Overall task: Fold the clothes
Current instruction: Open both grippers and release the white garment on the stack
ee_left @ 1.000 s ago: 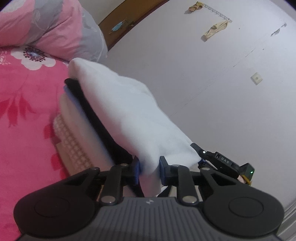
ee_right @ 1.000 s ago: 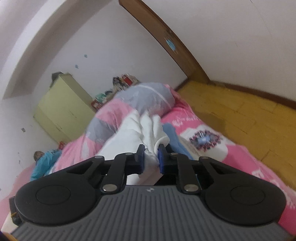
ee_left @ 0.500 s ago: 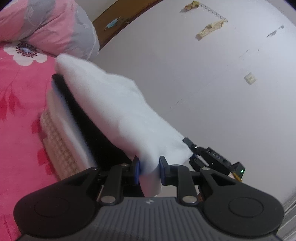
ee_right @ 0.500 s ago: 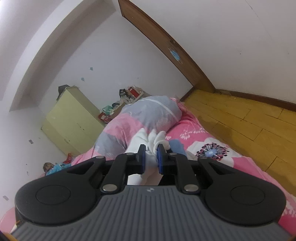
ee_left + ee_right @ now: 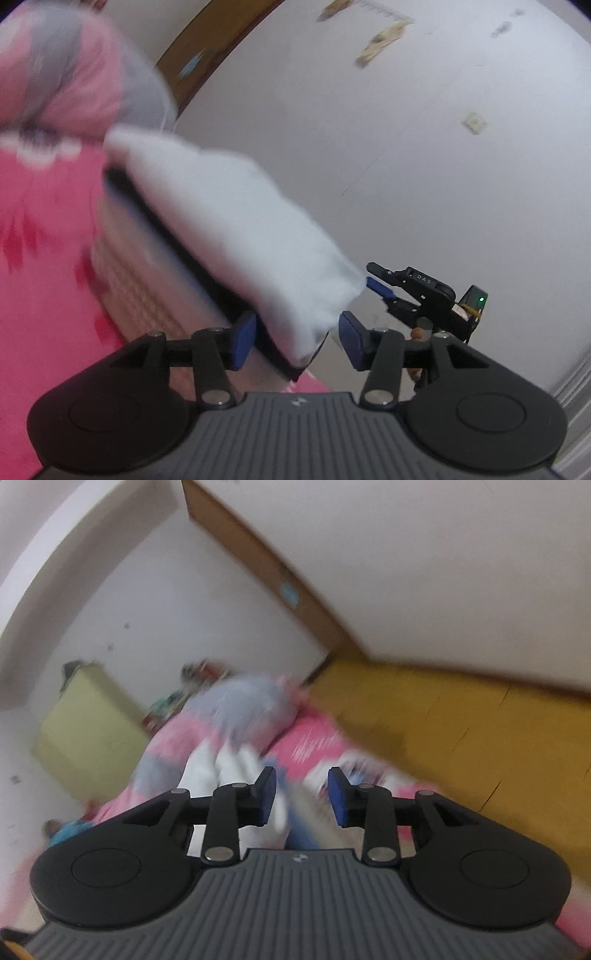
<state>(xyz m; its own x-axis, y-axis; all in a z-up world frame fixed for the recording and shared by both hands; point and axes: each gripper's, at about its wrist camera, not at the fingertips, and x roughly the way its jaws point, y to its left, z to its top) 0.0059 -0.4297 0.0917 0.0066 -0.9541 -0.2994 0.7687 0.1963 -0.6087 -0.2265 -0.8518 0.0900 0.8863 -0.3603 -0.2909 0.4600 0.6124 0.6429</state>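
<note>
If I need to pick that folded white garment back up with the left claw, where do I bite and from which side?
Take the white garment at its near corner, coming in level from the front. That corner sticks out past the stack below and already sits between the opening pads of the left claw, so they can probably close across its thin edge.

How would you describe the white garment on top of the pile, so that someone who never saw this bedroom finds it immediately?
Start at the bed with the bright pink flowered sheet, near the white wall. On it lies a stack of folded clothes; the soft white folded garment is its top layer, between the opening blue-padded fingers of the left gripper. Only it is plain white, above a dark layer and a beige checked piece.
</note>
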